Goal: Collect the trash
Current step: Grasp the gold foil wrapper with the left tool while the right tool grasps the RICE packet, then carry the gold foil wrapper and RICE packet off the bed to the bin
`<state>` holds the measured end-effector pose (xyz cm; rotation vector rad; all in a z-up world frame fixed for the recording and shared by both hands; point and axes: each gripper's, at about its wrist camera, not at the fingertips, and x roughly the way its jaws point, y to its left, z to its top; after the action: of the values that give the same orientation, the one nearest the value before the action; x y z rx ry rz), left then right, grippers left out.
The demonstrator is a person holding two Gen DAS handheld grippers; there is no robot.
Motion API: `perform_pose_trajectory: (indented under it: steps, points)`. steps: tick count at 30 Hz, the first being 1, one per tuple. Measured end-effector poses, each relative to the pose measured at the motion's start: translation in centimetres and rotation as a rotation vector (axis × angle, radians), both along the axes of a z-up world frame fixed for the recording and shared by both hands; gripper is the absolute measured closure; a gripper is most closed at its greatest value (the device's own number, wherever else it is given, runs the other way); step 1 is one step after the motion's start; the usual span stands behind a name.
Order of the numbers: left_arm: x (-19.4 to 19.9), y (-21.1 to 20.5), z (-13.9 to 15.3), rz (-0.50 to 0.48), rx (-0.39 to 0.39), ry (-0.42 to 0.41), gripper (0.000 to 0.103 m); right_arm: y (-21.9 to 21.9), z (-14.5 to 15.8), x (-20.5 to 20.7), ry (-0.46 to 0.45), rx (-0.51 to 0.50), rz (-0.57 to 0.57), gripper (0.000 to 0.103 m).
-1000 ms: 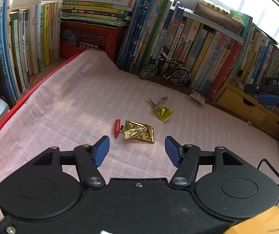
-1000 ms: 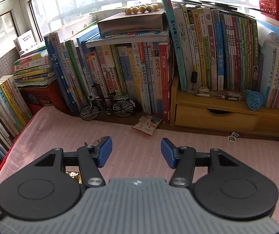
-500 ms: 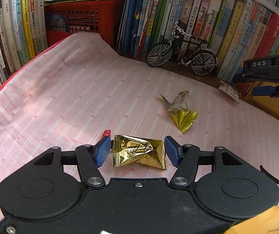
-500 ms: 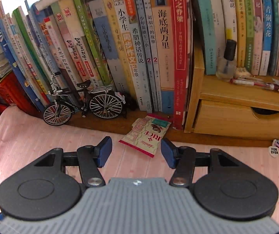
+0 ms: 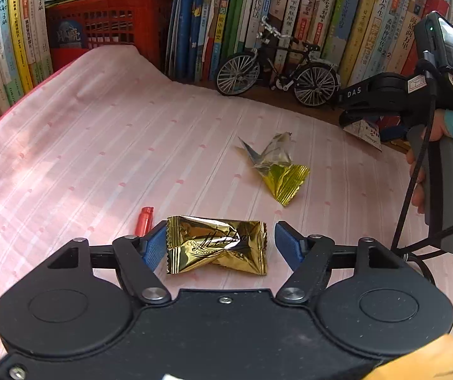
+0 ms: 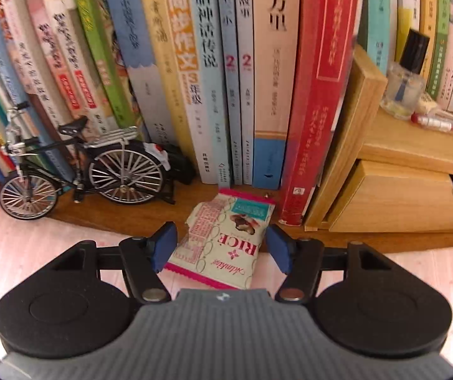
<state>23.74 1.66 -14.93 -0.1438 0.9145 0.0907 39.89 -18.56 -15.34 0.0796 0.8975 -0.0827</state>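
The left tongs (image 5: 220, 242) stand open around a gold chocolate wrapper (image 5: 216, 245) lying on the pink cloth (image 5: 100, 145); its left edge is at the left pad. A torn gold wrapper (image 5: 278, 167) lies farther right. The right tongs (image 6: 220, 248) gape around a rice snack packet (image 6: 223, 240) at the desk's far edge, below the books (image 6: 226, 79).

Right tongs (image 6: 220, 247) spread wide around rice snack wrapper (image 6: 226, 240), toy bicycle (image 6: 81, 171) beside books (image 6: 214, 72)
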Motion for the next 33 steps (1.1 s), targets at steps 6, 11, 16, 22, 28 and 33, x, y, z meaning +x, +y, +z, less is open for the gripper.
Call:
perform_pose_trajectory:
  steps: [6,11,16,22,28,33]
  points:
    - [0.1,-0.9,-0.3,-0.031,0.029,-0.003,0.043,0.1,-1.0,0.6,-0.015,-0.012,0.013,0.037]
    - [-0.7,-1.8,0.4,-0.075,-0.010,-0.023,0.052,-0.6,-0.8,-0.1,-0.038,0.031,0.034,0.051]
    - [-1.4,-2.5,1.3,-0.079,-0.033,-0.044,0.052,-1.1,0.8,-2.2,-0.062,0.084,0.052,0.054]
    - [-1.9,-2.9,2.5,-0.070,-0.028,-0.052,0.052,-1.4,2.6,-4.9,-0.076,0.140,0.086,0.054]
    - [-2.5,-2.5,4.3,-0.026,-0.039,-0.052,0.052,-1.6,4.5,-6.1,-0.078,0.165,0.108,0.054]
    - [-3.5,-2.0,6.7,-0.004,-0.034,-0.068,0.053,-1.6,6.5,-8.1,-0.087,0.168,0.133,0.054]
